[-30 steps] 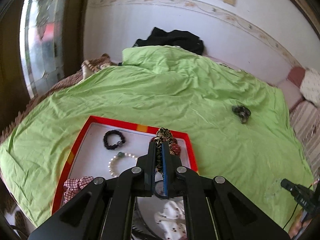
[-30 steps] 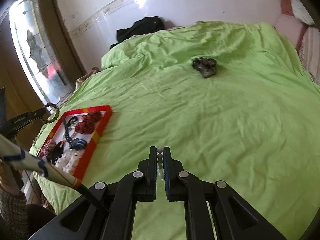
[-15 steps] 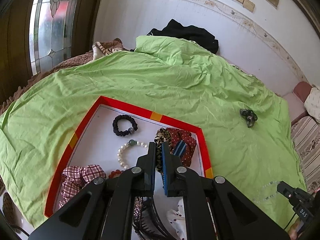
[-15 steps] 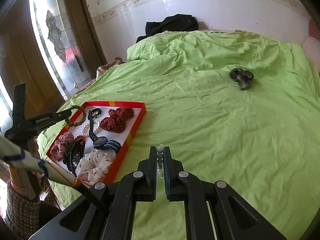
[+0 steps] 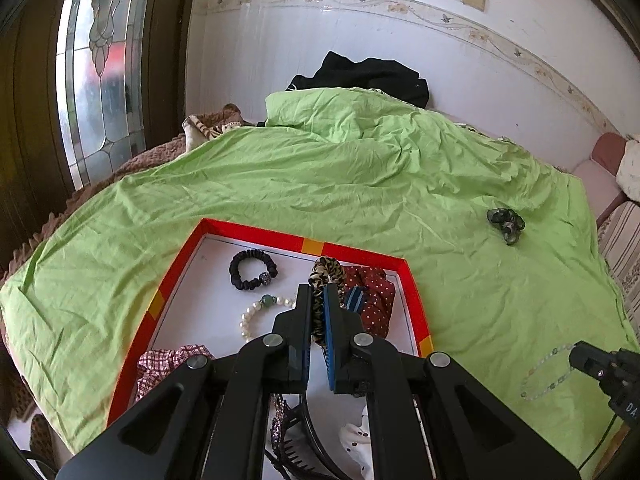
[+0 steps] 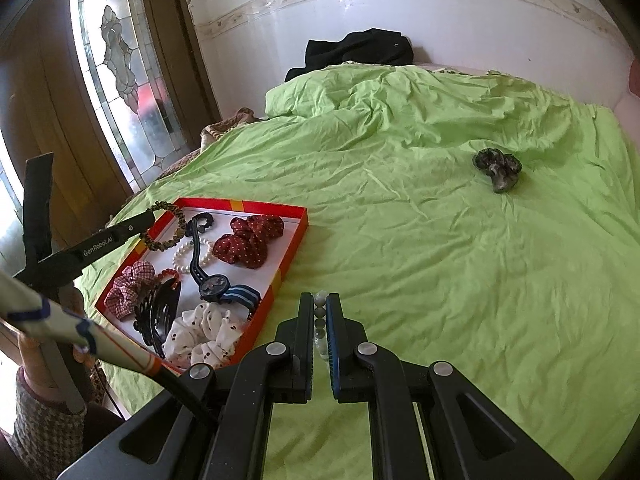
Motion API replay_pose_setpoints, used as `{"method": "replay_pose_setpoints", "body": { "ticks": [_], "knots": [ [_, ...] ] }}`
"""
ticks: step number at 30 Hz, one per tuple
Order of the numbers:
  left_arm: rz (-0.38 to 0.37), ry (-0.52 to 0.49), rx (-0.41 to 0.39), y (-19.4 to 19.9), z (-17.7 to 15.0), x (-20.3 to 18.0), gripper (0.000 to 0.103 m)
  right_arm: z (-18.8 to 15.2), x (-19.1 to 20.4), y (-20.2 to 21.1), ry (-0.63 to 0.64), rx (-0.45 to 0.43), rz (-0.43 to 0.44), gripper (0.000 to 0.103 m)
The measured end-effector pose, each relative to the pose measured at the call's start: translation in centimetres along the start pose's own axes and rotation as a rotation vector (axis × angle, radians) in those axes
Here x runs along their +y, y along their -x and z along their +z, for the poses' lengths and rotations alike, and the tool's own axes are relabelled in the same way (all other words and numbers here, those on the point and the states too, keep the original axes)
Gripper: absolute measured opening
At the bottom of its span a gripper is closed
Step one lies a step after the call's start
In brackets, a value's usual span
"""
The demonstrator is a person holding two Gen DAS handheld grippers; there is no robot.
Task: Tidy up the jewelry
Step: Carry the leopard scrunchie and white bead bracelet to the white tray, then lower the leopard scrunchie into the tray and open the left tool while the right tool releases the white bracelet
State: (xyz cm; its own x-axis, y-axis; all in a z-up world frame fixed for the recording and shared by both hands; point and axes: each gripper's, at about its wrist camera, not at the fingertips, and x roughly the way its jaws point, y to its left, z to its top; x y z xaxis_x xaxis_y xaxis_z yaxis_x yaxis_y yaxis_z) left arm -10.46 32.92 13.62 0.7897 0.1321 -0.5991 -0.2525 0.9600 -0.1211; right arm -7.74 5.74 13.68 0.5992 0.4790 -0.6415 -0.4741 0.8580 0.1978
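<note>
My left gripper is shut on a leopard-print scrunchie and holds it above the red-rimmed tray; it also shows in the right wrist view. My right gripper is shut on a pale bead bracelet, which hangs from it in the left wrist view, beside the tray's right side. The tray holds a black scrunchie, a pearl bracelet, a red dotted scrunchie, a watch and other hair pieces.
A dark scrunchie lies alone on the green bedsheet, far right of the tray. Black clothing lies against the white wall. A stained-glass door stands at the left. Pillows lie at the right.
Both grippers have shifted toward the tray. The left one now holds the scrunchie over the tray's far right part. The right one has turned left and the tray looms larger.
</note>
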Motion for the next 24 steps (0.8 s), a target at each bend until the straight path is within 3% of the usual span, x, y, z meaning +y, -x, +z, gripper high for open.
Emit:
{"method": "replay_pose_setpoints", "body": {
  "ticks": [24],
  "knots": [
    [0.012, 0.032, -0.015, 0.3, 0.5, 1.8, 0.005, 2.1, 6.5, -0.8, 0.109, 0.010, -0.006, 0.007]
  ]
}}
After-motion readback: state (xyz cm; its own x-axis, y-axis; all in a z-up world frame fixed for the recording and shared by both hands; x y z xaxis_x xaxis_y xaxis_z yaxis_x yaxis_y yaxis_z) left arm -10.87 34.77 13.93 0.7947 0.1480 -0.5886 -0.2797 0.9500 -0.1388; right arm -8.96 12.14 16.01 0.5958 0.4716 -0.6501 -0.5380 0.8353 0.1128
